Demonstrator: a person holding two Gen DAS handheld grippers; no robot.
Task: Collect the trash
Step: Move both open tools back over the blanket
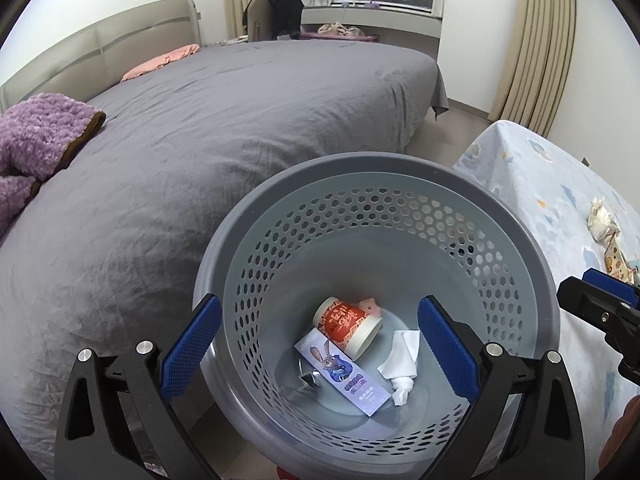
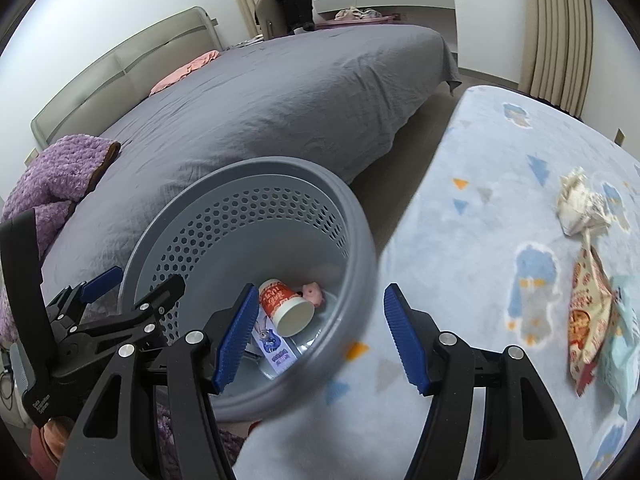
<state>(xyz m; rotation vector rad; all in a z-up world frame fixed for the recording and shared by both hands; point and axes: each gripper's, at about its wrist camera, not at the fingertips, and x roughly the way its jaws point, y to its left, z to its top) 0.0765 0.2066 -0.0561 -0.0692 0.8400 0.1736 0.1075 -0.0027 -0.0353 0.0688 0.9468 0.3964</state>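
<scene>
A grey perforated waste basket (image 1: 280, 208) stands on the floor between the bed and a low table. Inside lie a red-and-white cup (image 1: 347, 326), a purple cartoon box (image 1: 340, 372), a white tissue (image 1: 402, 364), a small pink item (image 1: 370, 306) and a metal clip (image 1: 306, 382). My left gripper (image 1: 320, 354) is open and empty above the basket. My right gripper (image 2: 320, 336) is open and empty over the basket's rim (image 2: 360, 240) and the table edge. On the table lie a crumpled white paper (image 2: 580, 204), a red-patterned wrapper (image 2: 588, 312) and a pale blue packet (image 2: 620, 348).
A large bed with a grey cover (image 1: 220, 120) fills the left side, with a purple fleece blanket (image 1: 36, 136) and a pink pillow (image 1: 160, 62). The low table has a light blue patterned cloth (image 2: 480, 220). Beige curtains (image 1: 536, 40) hang at the right.
</scene>
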